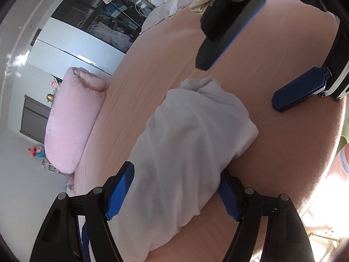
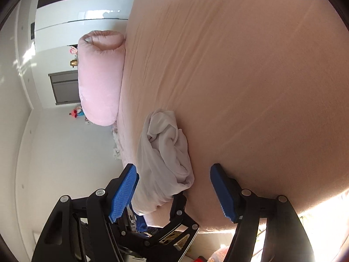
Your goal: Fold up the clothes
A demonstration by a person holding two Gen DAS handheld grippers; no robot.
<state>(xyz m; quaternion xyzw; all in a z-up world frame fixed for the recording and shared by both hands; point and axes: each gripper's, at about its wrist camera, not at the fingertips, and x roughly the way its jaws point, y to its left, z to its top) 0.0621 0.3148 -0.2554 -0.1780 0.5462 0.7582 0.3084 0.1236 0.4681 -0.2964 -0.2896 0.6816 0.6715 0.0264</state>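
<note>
The bed fills most of the room from here, spread with a smooth salmon-pink sheet, a few shallow creases running across it. A pink pillow lies along its far-left edge, by the white wall and a dark glass-fronted cabinet. More laundry is heaped at the far end of the bed, well apart from the work. The garment, a pale, thin white piece, lies on the sheet near the bed's near edge as a long folded bundle. In the left wrist view its long axis runs from lower left up toward the upper right, away from the left tongs, and it ends in a bunched, knotted-looking tip that points toward the right tongs. The near end of the bundle sits between the left tongs' blue pads, which stand wide on either side of it; one pad lies against the cloth, the other is half hidden behind it, so I cannot tell whether they clamp it. The right tongs are released, both pads clear of the fabric: in the right wrist view the crumpled end lies just beside the left pad, not pinched.
</note>
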